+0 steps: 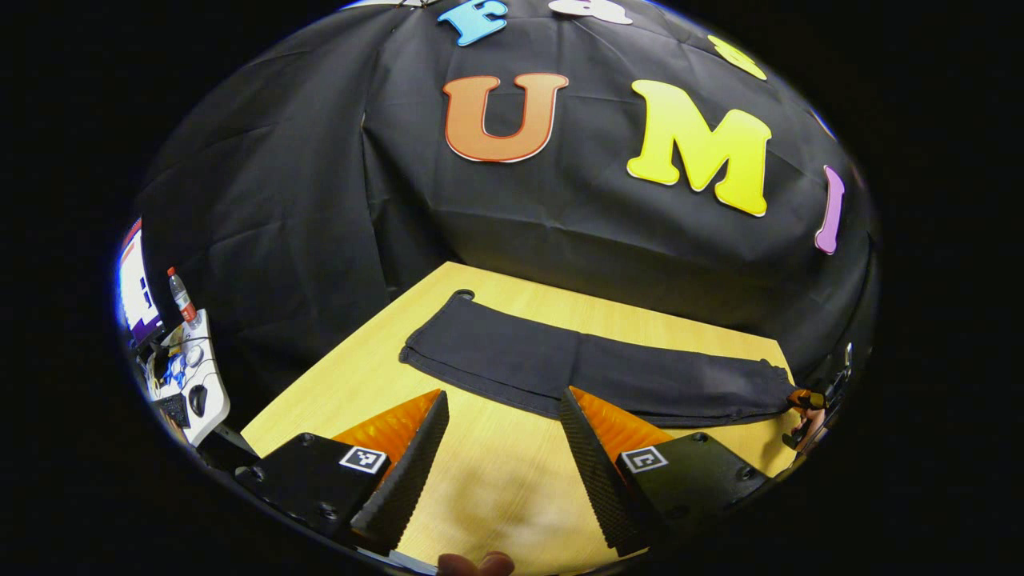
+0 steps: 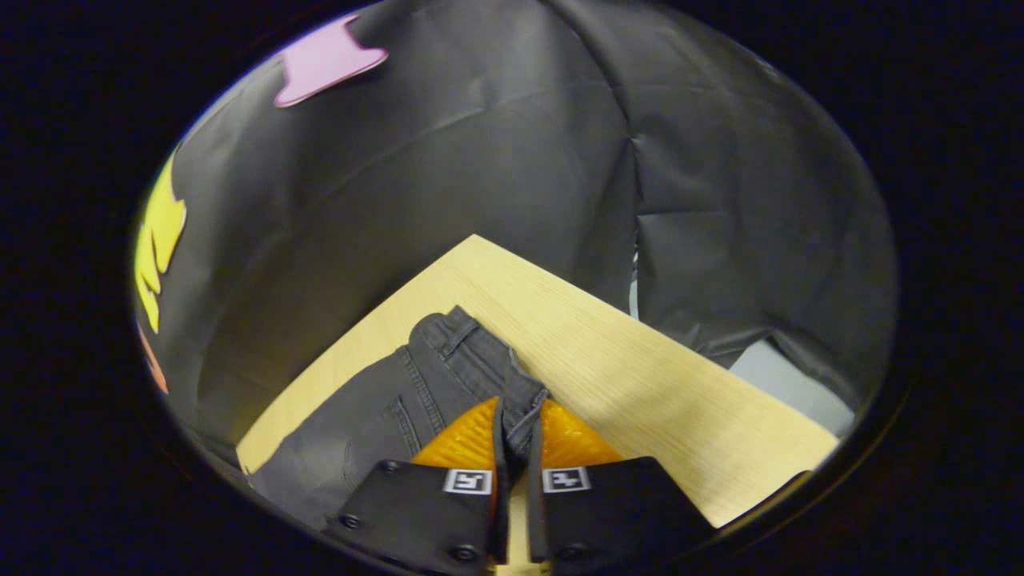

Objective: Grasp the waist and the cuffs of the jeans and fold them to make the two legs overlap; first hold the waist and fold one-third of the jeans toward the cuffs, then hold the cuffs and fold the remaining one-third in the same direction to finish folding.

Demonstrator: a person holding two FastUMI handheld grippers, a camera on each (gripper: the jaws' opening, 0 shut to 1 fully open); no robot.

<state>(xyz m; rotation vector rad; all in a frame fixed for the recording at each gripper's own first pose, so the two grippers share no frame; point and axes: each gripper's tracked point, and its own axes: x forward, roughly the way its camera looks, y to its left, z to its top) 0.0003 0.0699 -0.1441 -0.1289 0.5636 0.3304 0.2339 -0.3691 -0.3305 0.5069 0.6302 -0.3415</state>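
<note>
Black cloth hangs in creased folds behind a pale wooden table [image 1: 496, 472] with a fine straight grain, and the dark jeans [image 1: 592, 372] lie flat across it as one long narrow strip, the legs stacked one over the other. From the left gripper view the whole length shows: the cuff end sits beside a round hole in the tabletop at the far left corner, and the waist end reaches the table's right edge, where the right gripper [image 1: 806, 398] meets it. The right gripper view gives the close detail instead: faded grey-black denim [image 2: 416, 392] with stitched seams, a belt loop and a pocket edge, and the waistband corner pinched between the right gripper's [image 2: 516, 436] two nearly closed fingers. The left gripper [image 1: 504, 424] hovers above bare wood just short of the jeans' near edge, its ribbed wedge-shaped fingers spread wide with nothing between them. Small square black-and-white markers sit on both grippers' bodies. Off to the far left stands a side desk [image 1: 192, 392] with a red-capped bottle [image 1: 182, 296], a mouse and a lit screen, too small to read.
</note>
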